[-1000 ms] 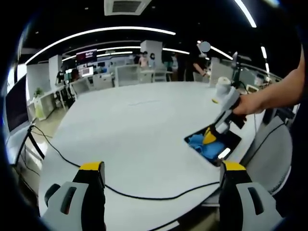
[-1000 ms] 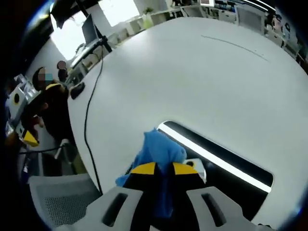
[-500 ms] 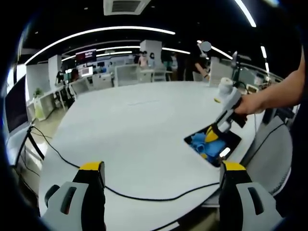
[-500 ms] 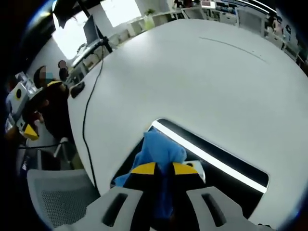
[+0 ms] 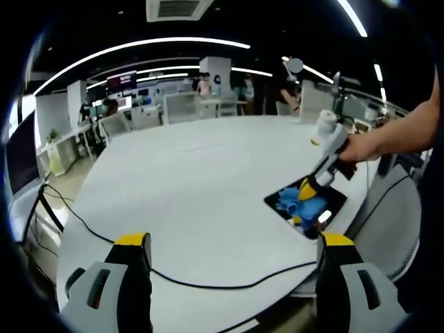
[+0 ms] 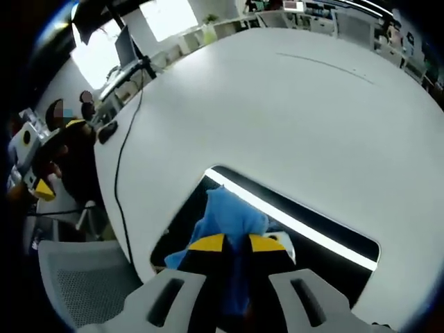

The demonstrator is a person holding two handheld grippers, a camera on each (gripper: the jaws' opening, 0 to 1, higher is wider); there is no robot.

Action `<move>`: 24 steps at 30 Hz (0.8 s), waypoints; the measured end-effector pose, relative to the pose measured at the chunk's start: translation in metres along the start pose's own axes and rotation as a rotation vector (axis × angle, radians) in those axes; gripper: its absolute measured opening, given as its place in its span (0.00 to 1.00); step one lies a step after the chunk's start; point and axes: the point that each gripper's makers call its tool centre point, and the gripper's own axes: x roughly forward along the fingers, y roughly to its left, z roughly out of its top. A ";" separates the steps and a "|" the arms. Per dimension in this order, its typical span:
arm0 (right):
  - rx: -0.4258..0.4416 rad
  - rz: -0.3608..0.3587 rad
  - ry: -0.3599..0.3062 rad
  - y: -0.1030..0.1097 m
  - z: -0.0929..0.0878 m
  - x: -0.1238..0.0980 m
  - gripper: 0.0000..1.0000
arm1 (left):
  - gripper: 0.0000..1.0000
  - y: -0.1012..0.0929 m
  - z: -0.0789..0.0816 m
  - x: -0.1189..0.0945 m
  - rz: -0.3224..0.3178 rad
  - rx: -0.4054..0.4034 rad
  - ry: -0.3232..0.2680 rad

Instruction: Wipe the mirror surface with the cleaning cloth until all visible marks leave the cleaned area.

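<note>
Mirror: dark rectangle (image 6: 326, 239) lying flat on the white table (image 6: 277, 111), near the edge by a mesh chair (image 6: 83, 291). In the left gripper view it sits at the right, near the table edge (image 5: 331, 201).
Cloth: blue, bunched (image 6: 229, 218); rests on the mirror's near-left part. Also seen as a blue lump on the mirror (image 5: 295, 201).
Right gripper: (image 6: 236, 244) yellow tips pressed together on the cloth, blue fabric squeezed between them; held down against the glass. From the other side, it slants down to the mirror from a hand (image 5: 361, 147).
Left gripper: (image 5: 234, 244) jaws wide apart, holding nothing, hanging above the table edge well away from the mirror.
Cable: black (image 5: 208, 281), running across the table near the left gripper.
Glass state: reflects a bright ceiling strip (image 6: 298, 225); no marks made out on the dark surface, but the view is too coarse to be sure.
Progress: wiping under way, by my reading. Cloth covers only the near-left portion; the far-right stretch is bare of cloth.
Left to do: likely passes over the rest of the glass, then a check for marks. Cannot tell how much is already clean.
</note>
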 end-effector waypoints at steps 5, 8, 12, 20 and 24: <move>-0.006 0.000 -0.009 -0.002 -0.001 -0.001 0.07 | 1.00 0.001 0.000 0.001 0.001 0.001 0.000; -0.018 -0.001 -0.014 -0.004 -0.001 -0.001 0.07 | 1.00 0.000 0.001 0.001 0.000 0.002 0.000; -0.017 -0.007 -0.014 -0.008 -0.003 -0.003 0.07 | 1.00 -0.001 0.001 0.002 -0.001 -0.003 -0.003; -0.009 -0.017 -0.015 -0.018 -0.009 -0.008 0.07 | 1.00 -0.004 0.000 0.003 -0.002 -0.002 -0.004; -0.007 -0.020 -0.017 -0.023 -0.011 -0.011 0.07 | 1.00 -0.006 0.000 0.002 -0.004 0.004 0.001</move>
